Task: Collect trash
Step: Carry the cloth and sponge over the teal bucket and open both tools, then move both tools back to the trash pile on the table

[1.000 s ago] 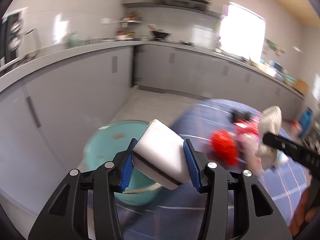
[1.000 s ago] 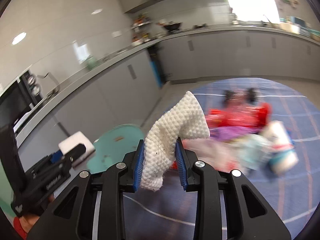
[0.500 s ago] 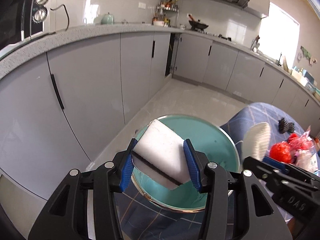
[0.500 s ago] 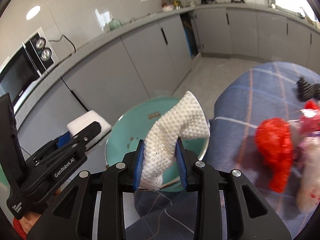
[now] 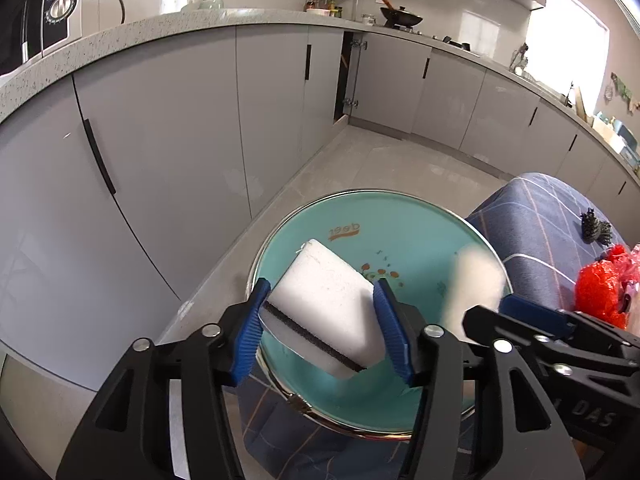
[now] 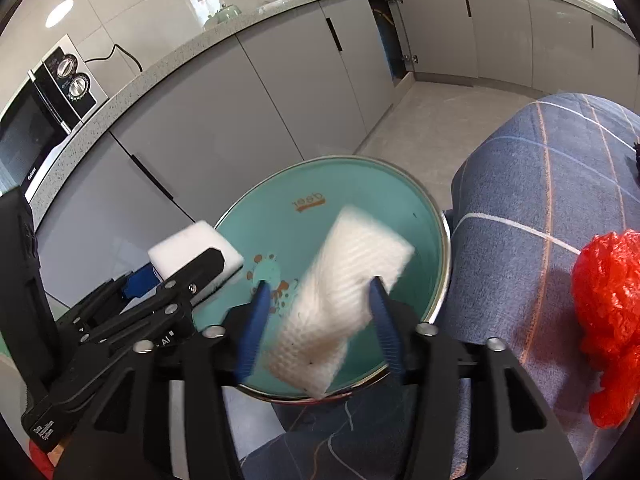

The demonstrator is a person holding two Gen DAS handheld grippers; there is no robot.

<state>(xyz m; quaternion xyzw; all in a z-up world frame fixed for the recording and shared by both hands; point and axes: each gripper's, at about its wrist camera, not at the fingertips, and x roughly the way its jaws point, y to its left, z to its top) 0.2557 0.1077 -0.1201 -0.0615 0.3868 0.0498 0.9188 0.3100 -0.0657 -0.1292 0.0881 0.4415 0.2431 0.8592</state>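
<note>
Grey kitchen cabinets and a pale floor fill the background; nearer sits a table under a blue checked cloth (image 6: 560, 184), and a teal basin (image 6: 400, 200) rests at its left edge, partly overhanging the floor.

Over the basin both tools hover; the left gripper (image 5: 322, 322) has its blue pads pressed against a white sponge (image 5: 324, 304) with a dark strip along its lower edge, so it is clamped on that piece and has not let go; the right gripper (image 6: 318, 322) has its pads spread wide, and the white waffle-textured cloth (image 6: 344, 284) between them looks blurred and apart from both pads, so I judge it to be released and falling into the basin.

Besides that cloth, nothing lies in the basin except its printed pattern; so the collecting looks early. Left to do, as I read it: drop the sponge, then fetch what remains on the cloth; a crumpled red plastic bag (image 6: 608, 304) lies toward the right edge, and a small black object (image 5: 596, 228) sits farther back; other wrappers beside the red bag are too cut off to name.
</note>
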